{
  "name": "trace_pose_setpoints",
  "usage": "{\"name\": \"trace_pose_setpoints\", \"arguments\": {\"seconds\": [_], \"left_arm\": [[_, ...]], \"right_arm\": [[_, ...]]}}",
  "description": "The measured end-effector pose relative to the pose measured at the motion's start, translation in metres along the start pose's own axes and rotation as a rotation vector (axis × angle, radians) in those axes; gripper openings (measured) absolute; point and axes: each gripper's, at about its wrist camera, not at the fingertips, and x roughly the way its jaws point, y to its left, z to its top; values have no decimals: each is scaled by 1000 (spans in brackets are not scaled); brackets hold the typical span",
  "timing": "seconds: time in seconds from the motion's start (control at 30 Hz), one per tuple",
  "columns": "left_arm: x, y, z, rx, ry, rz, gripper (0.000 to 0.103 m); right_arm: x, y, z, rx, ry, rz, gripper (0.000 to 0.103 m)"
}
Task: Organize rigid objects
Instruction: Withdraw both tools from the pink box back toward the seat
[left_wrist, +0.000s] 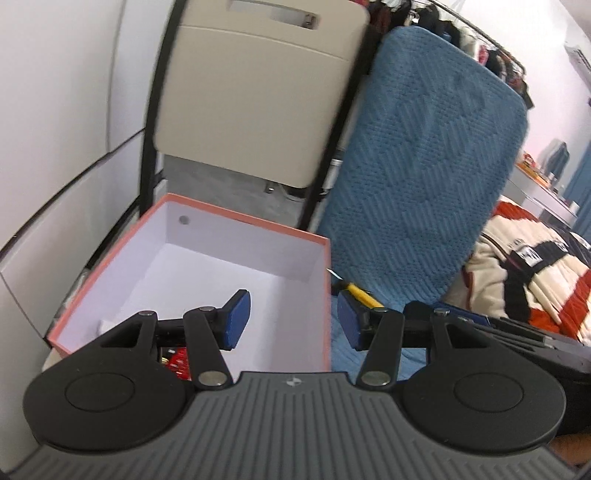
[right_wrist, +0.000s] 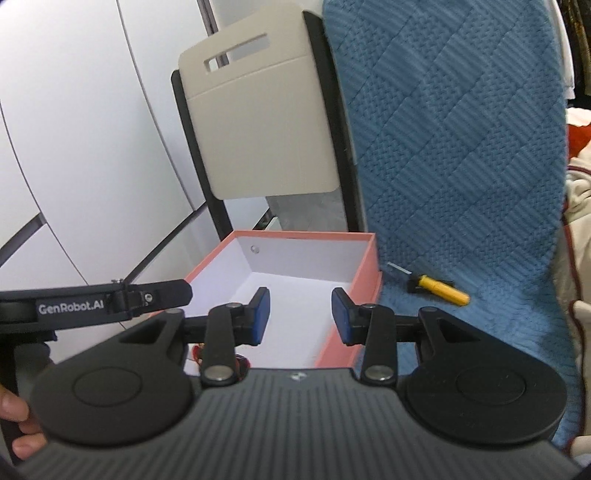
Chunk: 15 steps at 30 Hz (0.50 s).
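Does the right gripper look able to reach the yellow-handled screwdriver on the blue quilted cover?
Probably yes: the yellow-handled screwdriver lies uncovered beside the pink box, right of the right gripper, with nothing between.

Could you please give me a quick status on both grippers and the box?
Left gripper and right gripper open, empty. Pink box open, red item at its near end. Yellow screwdriver outside on blue blanket. Nothing blocking.

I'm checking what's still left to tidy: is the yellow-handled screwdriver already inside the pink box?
No, the screwdriver lies on the blue quilted cover, outside the pink box and just to the right of it.
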Motion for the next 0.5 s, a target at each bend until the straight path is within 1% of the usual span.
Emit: {"name": "trace_pose_setpoints", "arguments": {"seconds": [0.27,0.43,0.5], "left_arm": [[6,-46,-25,21,6,-36,59],[22,-70,-36,31,12,-67,59],[26,-82,-40,50,8,-71,59]], "right_arm": [[-32,-38,-12,9,-17,-35,40],[-43,-68,-23,27,-6,-56,40],[-47,-82,-26,35,-15,-71,40]]}}
